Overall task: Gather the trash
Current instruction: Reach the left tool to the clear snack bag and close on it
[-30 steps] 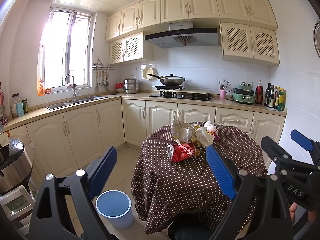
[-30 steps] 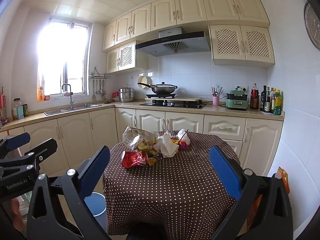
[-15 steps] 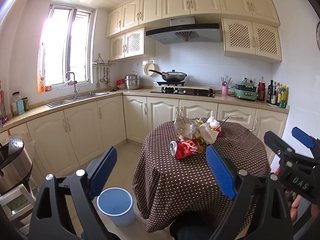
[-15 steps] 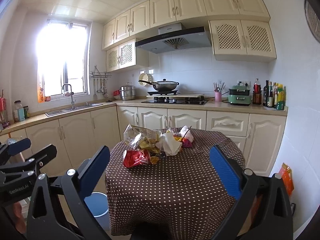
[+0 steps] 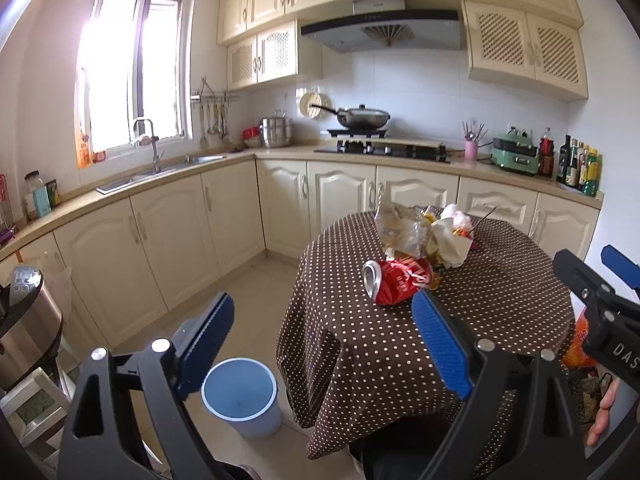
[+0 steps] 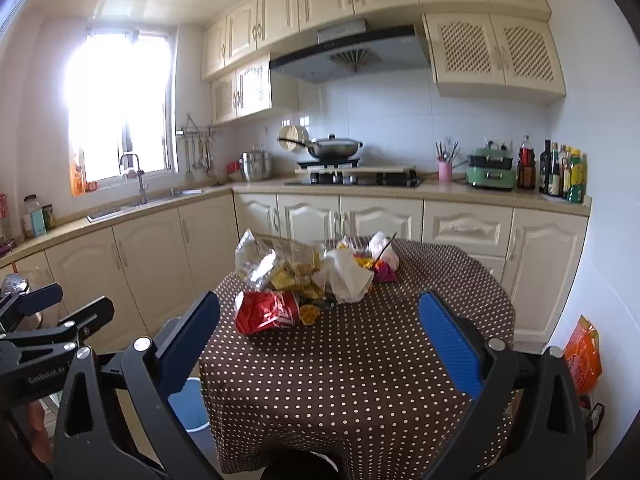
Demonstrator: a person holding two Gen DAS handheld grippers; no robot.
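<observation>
Your left claw (image 5: 324,340): its blue fingers are spread wide and hold nothing. It hangs in the air in front of the table, above the floor.
Your right claw (image 6: 320,336): wide apart too, with nothing in it. It points at the middle of the table.
Table (image 6: 360,380): round, with a brown cloth with white dots that hangs down the sides.
Trash pile (image 6: 312,268): it sits on the far half of the table. You can see a shiny crinkled bag, yellow wrappers, white paper and a pink bit with a thin stick.
Red can (image 5: 396,282): squashed, lying on its side at the near edge of the pile, touching the wrappers. Its open top faces left.
Blue bin (image 5: 240,396): on the floor just beside the table, on the left side. It stands upright, and you can see inside from your left claw's camera.
Your hand (image 5: 606,408): a few fingers show at the right edge, under the right claw's handle.
</observation>
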